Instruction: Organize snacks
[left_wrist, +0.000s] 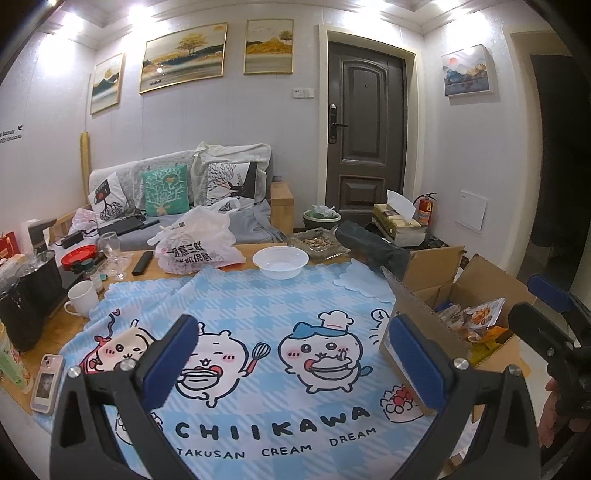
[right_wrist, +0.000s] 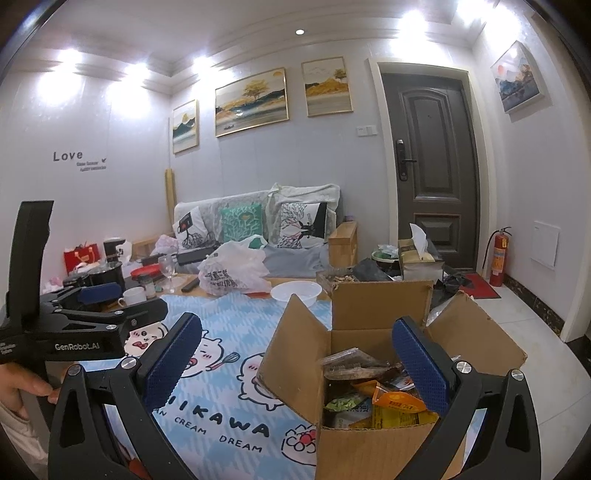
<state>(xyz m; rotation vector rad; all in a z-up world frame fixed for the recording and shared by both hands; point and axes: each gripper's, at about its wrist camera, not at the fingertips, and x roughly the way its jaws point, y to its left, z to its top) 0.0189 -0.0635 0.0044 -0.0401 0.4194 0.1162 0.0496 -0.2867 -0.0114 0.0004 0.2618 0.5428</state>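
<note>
An open cardboard box (right_wrist: 369, 443) stands at the right end of the table, full of several snack packets (right_wrist: 380, 402) in orange, green and brown. It also shows in the left wrist view (left_wrist: 424, 291) with an orange packet (left_wrist: 484, 314) inside. My right gripper (right_wrist: 297, 354) is open and empty, hovering above the box's near left corner. My left gripper (left_wrist: 295, 350) is open and empty above the blue Chiikawa cloth (left_wrist: 258, 295), left of the box. Each gripper shows in the other's view, the right one (left_wrist: 546, 325) and the left one (right_wrist: 110, 306).
On the table behind the cloth are a white bowl (left_wrist: 280, 260), a white plastic bag (left_wrist: 195, 243), a remote (left_wrist: 142, 263), a wine glass (left_wrist: 110, 251), a white mug (left_wrist: 81, 297), a black pot (left_wrist: 26, 295) and a phone (left_wrist: 46, 384). A sofa stands behind.
</note>
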